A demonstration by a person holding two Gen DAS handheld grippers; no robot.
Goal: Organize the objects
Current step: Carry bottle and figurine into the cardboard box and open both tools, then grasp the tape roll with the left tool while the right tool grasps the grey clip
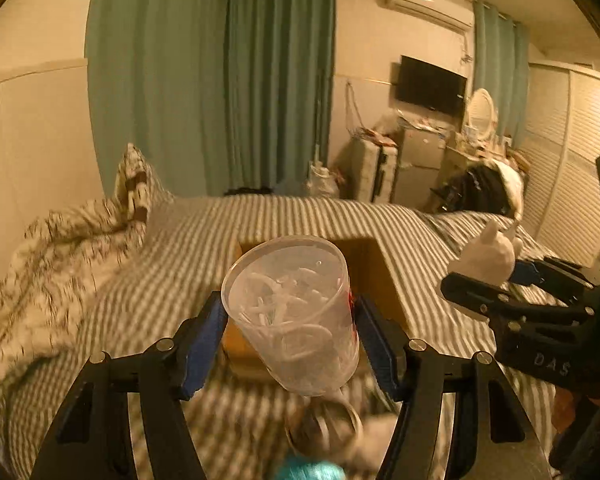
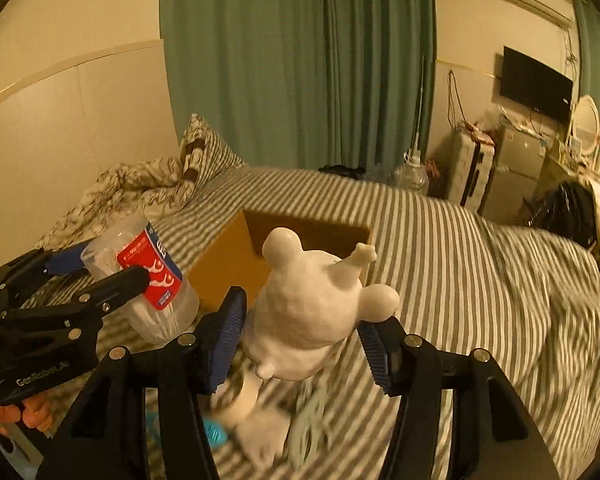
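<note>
Both of my grippers are loaded over the striped bed (image 2: 460, 240): my left gripper (image 1: 290, 344) clamps a clear plastic tub of white floss picks with a red label (image 1: 292, 316), and my right gripper (image 2: 300, 340) pinches a chalky white plaster bear figurine (image 2: 312, 300), each just short of the open brown cardboard box (image 2: 236, 260). I'd judge the slick, tilted tub could slide out of my pads. The bumpy, rounded bear could twist loose and chip against the box rim.
</note>
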